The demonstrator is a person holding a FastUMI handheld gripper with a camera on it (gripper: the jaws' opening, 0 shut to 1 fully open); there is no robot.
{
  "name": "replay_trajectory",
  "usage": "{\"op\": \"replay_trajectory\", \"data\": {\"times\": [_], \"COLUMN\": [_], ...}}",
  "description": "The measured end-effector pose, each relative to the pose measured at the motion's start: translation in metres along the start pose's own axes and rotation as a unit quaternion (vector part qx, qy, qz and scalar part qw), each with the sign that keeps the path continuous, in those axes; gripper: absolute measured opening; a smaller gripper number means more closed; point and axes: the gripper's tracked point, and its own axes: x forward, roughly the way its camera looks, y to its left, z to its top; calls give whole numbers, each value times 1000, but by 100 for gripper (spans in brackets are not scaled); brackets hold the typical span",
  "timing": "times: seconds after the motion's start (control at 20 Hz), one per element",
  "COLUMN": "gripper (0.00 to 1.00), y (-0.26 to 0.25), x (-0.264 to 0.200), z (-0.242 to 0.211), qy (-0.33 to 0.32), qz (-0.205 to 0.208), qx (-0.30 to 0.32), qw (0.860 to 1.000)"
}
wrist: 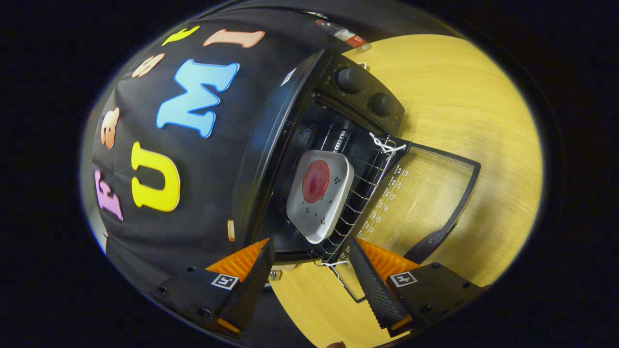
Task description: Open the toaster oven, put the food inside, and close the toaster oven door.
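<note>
gripper (309, 270) w/ jaws spread wide, nothing between them, not touching anything; fingers (251, 285) aimed toward toaster oven (290, 121) front. view rolled hard, so oven looks tipped on its side.

toaster oven black, sitting on light wood table (464, 96), back against booth's black cloth wall (203, 193). control panel w/ two round knobs (350, 79) at far end of oven from fingers. door (425, 193) swung fully open, lying flat out over table, glass pane see-thru w/ small white markings along edge nearest cavity; door handle (430, 244) dark, curved, at outer edge, near one finger's tip.

wire rack (360, 198) inside cavity, front edge reaching to door hinge line. white string (384, 144) tied at rack corner near knobs; second bit of white string (333, 264) at rack corner just ahead of fingers.

food: white squarish plate (333, 203) w/ rounded corners resting on rack inside oven, just beyond fingertips. round red-pink piece of food (316, 181) on plate, toward far half. small dark specks on plate surface, can't tell what.

red-labelled bottle (344, 34) partly seen beyond oven, by wall.
</note>
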Motion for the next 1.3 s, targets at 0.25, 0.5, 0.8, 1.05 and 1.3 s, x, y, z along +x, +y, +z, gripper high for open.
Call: {"op": "replay_trajectory", "data": {"times": [0.25,0.5,0.8,1.05,1.3], "gripper": [98,98,98,98,98], "y": [-19,-42,-76,-106,-123], "x": [-24,-36,-42,-40,-38], "z": [-20,-36,-45,-52,-49], "qy": [16,36,72,107,124], "qz": [-5,-28,-64,-98,-127], "qx": [-131,-240,-351,-438,-470], "qw": [991,970,931,887,864]}}
